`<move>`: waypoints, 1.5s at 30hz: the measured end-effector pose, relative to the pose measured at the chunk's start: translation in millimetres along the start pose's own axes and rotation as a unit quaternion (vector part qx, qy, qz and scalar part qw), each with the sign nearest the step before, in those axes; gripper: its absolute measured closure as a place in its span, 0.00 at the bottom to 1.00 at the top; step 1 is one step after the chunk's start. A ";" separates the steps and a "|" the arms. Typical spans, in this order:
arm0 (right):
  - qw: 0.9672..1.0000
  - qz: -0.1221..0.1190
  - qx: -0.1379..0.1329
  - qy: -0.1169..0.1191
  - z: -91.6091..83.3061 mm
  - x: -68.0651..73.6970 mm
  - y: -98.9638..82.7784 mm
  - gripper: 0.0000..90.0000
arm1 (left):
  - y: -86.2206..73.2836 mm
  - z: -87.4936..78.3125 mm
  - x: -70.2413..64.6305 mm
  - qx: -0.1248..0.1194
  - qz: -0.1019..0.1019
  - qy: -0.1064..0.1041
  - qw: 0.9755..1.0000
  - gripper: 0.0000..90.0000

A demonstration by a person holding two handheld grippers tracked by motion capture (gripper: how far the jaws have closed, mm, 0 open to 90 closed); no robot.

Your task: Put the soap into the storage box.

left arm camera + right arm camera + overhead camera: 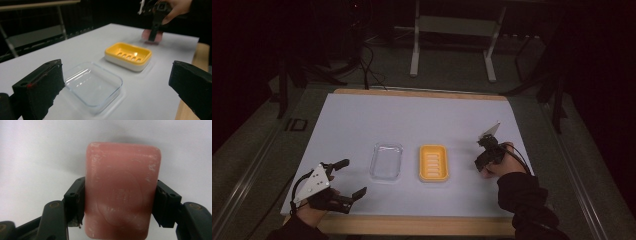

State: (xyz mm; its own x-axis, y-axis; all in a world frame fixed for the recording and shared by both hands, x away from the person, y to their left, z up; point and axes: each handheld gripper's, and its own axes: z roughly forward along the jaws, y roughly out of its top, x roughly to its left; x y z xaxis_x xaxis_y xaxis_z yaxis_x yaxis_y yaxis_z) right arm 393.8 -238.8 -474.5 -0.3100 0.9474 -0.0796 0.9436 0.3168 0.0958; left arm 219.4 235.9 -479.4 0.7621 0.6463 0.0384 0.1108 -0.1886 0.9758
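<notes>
White tabletop (362,120): right gripper (120,205) pinches the pink soap bar (121,192) (apparently not lifted yet), beside the empty yellow soap dish (433,163). Left gripper (347,177) idles, jaws spread.

Pink soap bar (122,190), dusty rose w/ whitish scuff marks on corners & a faint oval stamp in the middle. Right gripper (121,205) black, pads matte black w/ small round screw holes. Soap dish (433,162): bright yellow-orange slotted top tray, white base underneath, row of slots showing darker. Clear glass dish (387,161), no tint, just pale glints on the rim. Table sheet (412,120) plain white, no pattern; tan wood edge (412,225) at near & far sides. Left gripper (344,177) black, w/ light grey three-cornered plate on top, dotted w/ dark holes. Sleeve (524,200) black. Background dark, grey floor.
</notes>
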 end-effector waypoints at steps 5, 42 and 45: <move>1.000 0.005 -0.012 0.000 -15.5 7.3 0.8 0.41 | 2.7 2.5 3.7 -0.015 -0.024 -0.022 0.999 0.00; 0.998 0.017 -0.059 0.009 -82.4 92.8 44.1 0.41 | 4.2 32.4 3.0 0.023 0.020 -0.056 0.998 0.00; 0.998 0.018 -0.062 0.016 -85.1 100.0 46.3 0.41 | 4.1 32.7 3.3 0.021 0.020 -0.054 0.998 0.00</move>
State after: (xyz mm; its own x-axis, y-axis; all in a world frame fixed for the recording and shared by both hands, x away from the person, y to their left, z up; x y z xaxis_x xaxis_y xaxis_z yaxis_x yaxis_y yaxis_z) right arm 396.7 -125.5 -393.6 -0.2820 0.9585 -0.0416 0.9332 0.2841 0.2203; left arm 243.3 213.1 -482.3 0.8306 0.5545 0.0519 0.1035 -0.2453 0.9639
